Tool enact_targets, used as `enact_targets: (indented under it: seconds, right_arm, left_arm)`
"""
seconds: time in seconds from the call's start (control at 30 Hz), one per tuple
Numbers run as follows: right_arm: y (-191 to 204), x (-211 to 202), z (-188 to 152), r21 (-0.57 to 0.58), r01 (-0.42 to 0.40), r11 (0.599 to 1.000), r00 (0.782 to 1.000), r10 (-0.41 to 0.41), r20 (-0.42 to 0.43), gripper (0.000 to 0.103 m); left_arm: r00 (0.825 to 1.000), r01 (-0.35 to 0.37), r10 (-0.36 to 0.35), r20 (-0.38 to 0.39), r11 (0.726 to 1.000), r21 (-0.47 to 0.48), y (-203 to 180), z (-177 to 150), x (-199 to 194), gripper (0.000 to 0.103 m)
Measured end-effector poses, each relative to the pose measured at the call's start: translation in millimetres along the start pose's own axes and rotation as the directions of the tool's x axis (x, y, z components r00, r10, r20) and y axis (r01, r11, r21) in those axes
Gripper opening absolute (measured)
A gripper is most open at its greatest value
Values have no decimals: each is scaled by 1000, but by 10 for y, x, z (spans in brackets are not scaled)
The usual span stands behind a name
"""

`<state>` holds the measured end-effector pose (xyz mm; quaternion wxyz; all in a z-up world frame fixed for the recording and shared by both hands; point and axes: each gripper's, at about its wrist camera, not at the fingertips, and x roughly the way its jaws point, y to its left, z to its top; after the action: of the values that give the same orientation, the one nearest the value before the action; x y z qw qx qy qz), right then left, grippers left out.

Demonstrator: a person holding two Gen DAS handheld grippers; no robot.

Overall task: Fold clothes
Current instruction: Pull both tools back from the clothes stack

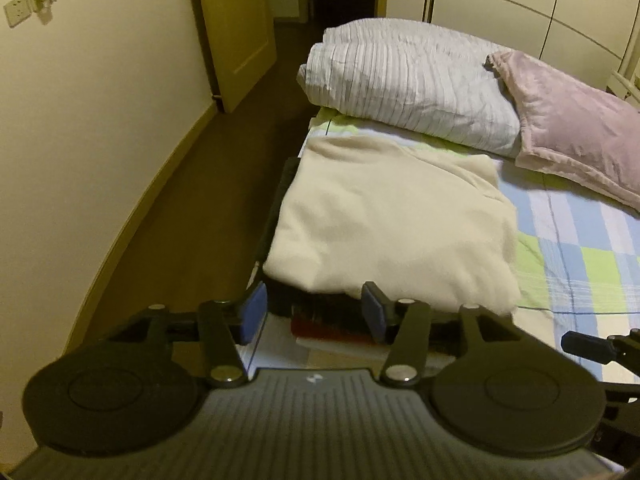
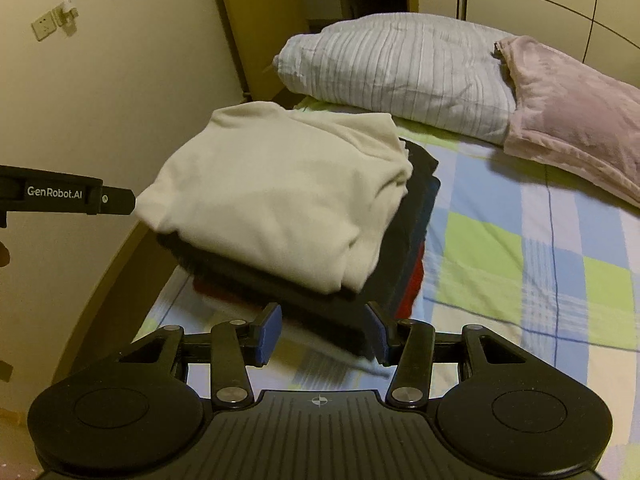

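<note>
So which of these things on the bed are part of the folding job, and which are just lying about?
Job: cream garment on top; the dark and red folded clothes stacked beneath it.

Lying about: striped duvet; pink pillow; checked bedsheet.

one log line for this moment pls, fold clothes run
stage: cream top folded on dark stack | left tongs: open, empty | right tongs: open, empty | surface: checked bedsheet
</note>
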<state>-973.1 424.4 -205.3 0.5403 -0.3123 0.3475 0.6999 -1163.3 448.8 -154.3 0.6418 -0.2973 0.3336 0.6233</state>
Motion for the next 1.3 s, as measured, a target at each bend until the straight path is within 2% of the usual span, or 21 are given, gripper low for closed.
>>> enact_targets:
  seconds: [0.1, 0.23, 0.37, 0.5, 0.6, 0.83, 0.97, 1.17, 1.3]
  right_arm:
    - [20, -249, -190, -4, 1, 1000, 1000, -1, 21, 49]
    - [48, -604, -406, -14, -3, 1000, 999, 3, 37, 49]
    - [36, -1000, -631, -22, 3, 1000, 998, -2, 61, 49]
    - [2, -1343, -884, -37, 22, 999, 995, -18, 102, 50]
    - [-25, -1597, -1081, -49, 37, 998, 991, -30, 130, 50]
    - [-57, -2002, -1634, -59, 114, 992, 985, -105, 134, 50]
    - [-63, -2173, -1888, -39, 107, 993, 989, -102, 107, 50]
    - [-89, -2395, -2011, 55, 48, 997, 996, -51, 69, 50]
    - [-17, -2469, -1997, 66, 56, 996, 995, -61, 72, 50]
  left_arm:
    - [1000, 16, -15, 9, 1000, -19, -21, -230, -250, 59]
    - [1000, 29, -30, -5, 998, -57, -91, -529, -571, 59]
    - [1000, 13, -12, 23, 998, -55, -214, -736, -944, 60]
    - [997, 7, -1, 74, 997, -78, -333, -933, -1310, 70]
    - [997, 9, -1, 78, 995, -100, -418, -1102, -1516, 74]
    - [998, 1, 7, 67, 992, -124, -623, -1571, -1884, 75]
    - [998, 0, 7, 62, 993, -114, -689, -1797, -2073, 75]
    - [997, -11, 17, 75, 996, -84, -703, -1981, -2324, 75]
    - [996, -24, 30, 87, 997, -68, -680, -2020, -2380, 75]
